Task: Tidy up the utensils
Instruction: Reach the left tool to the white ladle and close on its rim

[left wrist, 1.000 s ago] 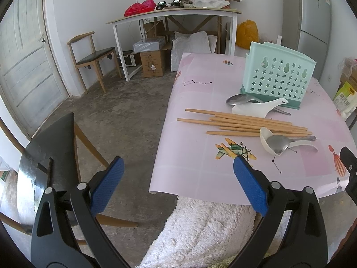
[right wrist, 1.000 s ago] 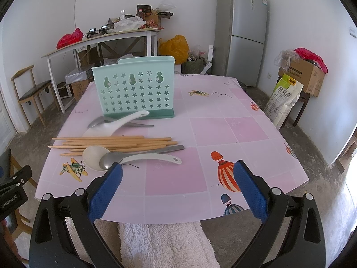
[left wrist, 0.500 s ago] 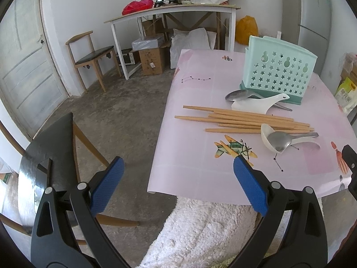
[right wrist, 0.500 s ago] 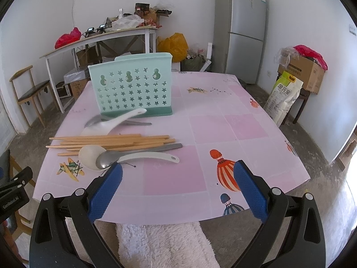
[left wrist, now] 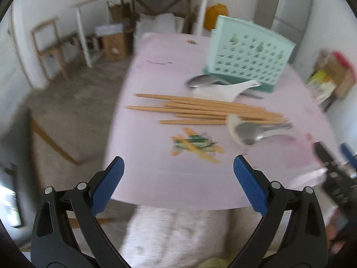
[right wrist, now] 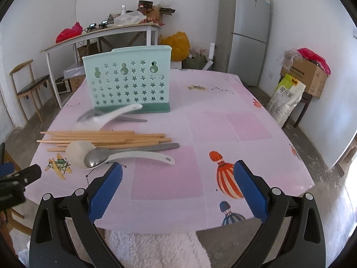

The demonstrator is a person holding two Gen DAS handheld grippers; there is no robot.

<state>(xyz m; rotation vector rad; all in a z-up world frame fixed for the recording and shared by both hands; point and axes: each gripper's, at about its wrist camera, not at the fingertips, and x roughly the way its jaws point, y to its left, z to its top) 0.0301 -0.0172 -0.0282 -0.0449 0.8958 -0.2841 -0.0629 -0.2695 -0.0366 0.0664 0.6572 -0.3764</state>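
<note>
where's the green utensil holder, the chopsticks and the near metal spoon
green utensil holder [right wrist: 127, 82], right wrist view, middle of its star-punched front wall
chopsticks [right wrist: 107, 138], right wrist view, middle of the bundle
near metal spoon [right wrist: 96, 159], right wrist view, its bowl, resting in the white spoon [right wrist: 77, 153]

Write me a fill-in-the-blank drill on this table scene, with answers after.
1. The chopsticks lie loose on the ____ tablecloth.
2. The holder is pierced with ____-shaped holes.
3. The nearer metal spoon rests in the bowl of a ____ spoon.
4. Both the left hand-held gripper and the right hand-held gripper are ____ and hold nothing.

Answers: pink; star; white; open
</note>
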